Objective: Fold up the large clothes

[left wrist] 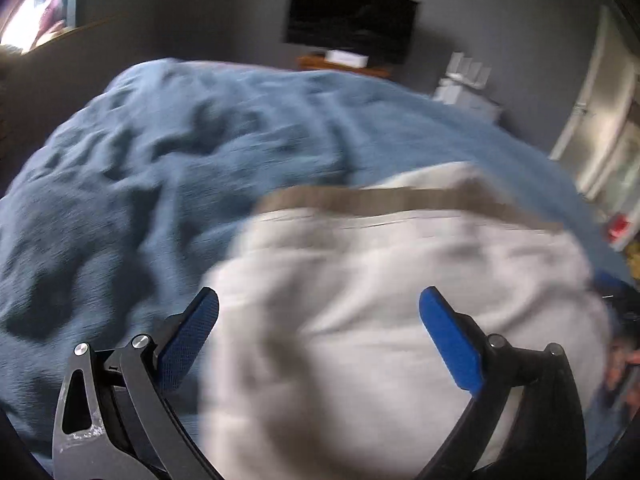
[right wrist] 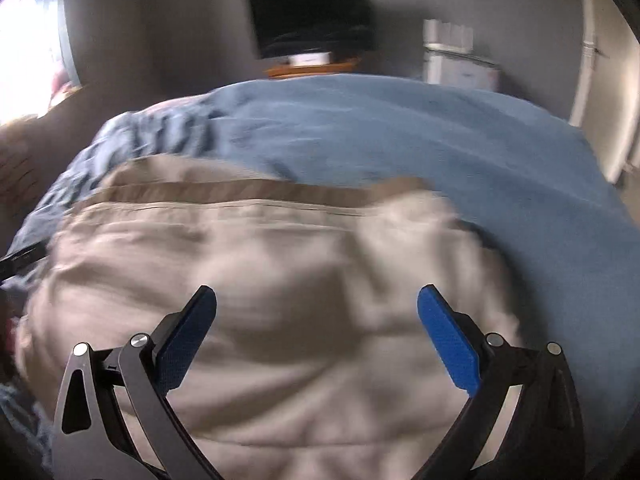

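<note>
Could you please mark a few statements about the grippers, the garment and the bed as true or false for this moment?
1. The left gripper is clamped on fabric. False: its jaws stand wide apart, with nothing between them.
2. The beige garment lies on a blue blanket. True.
3. The right gripper is open. True.
4. The garment is dark green. False: it is pale beige, with a darker tan band across its far edge.
5. A dark screen hangs on the far wall beyond the bed. True.
</note>
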The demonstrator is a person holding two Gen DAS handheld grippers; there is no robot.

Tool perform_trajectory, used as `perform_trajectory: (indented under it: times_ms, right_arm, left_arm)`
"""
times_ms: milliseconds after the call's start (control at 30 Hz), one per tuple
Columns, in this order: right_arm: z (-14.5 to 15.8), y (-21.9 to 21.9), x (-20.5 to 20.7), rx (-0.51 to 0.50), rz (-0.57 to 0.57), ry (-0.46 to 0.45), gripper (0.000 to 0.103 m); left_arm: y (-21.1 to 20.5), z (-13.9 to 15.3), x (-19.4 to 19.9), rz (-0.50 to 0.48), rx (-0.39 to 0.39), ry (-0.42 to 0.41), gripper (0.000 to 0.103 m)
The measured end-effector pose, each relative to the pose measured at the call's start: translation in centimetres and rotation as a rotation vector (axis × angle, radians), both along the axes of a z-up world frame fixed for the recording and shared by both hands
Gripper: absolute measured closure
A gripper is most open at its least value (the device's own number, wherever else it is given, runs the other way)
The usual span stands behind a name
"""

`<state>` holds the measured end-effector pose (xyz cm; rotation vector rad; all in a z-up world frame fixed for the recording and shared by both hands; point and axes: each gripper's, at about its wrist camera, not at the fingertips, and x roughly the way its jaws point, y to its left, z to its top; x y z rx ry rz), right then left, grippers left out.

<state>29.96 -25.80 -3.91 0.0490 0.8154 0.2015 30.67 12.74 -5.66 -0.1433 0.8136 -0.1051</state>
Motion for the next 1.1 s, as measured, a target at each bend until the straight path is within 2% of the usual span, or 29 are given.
perform_trajectory:
  times_ms: [100,167,200,267,400,500,633,733,833,933,1100]
  right_arm:
    - [-1.2,2.8,1.9,0.019,0.059,0.088,0.007]
    - [-1.7,4.0,3.1,-0.033,0.071,0.095,0.007]
    - [-1.9,4.5,3.7,-0.057,0.076,0.090,0.007]
    - [-1.9,4.8,5.3,-0.062,0.066,0.100,0.007]
    - [-2.2,5.3,8.7,-0.092,0.036,0.124,0.007]
    - [-2.9,5.3,10.9,-0.071,0.017,0.144,0.007]
    - [-4.3,6.0,12.2,-0.086,0.009,0.178,0.006]
    - [-5.2,6.7,12.6,-0.123,0.006,0.180,0.006]
    - [-6.1,6.4,11.8,-0.104,-0.003,0.151,0.006]
    - [-6.7,6.6,11.4,-0.127,-0.014,0.138,0.006]
    - [-6.8,7.0,11.3,-0.147,-0.015,0.138,0.006]
  left_arm:
    - [-5.1,0.2,0.6,-0.122,-0.006,0.022,0.006]
    - [-8.2,-0.3,1.4,-0.180,0.069,0.024,0.006]
    - [-9.4,-0.7,2.1,-0.189,0.130,0.023,0.006]
    - [-10.5,-1.1,3.5,-0.189,0.182,0.031,0.005]
    - [-10.1,-1.2,7.0,-0.123,0.169,0.057,0.005]
    - [-9.4,-1.5,8.3,-0.097,0.198,0.059,0.005]
    - [-9.0,-3.5,10.3,-0.094,0.170,0.143,0.005]
    - [-8.9,-4.7,11.0,-0.096,0.161,0.168,0.005]
    - [-8.7,-5.8,11.2,-0.104,0.146,0.188,0.005]
    - [-9.5,-6.3,11.3,-0.111,0.198,0.205,0.005]
    - [-9.4,-6.6,11.2,-0.113,0.198,0.203,0.005]
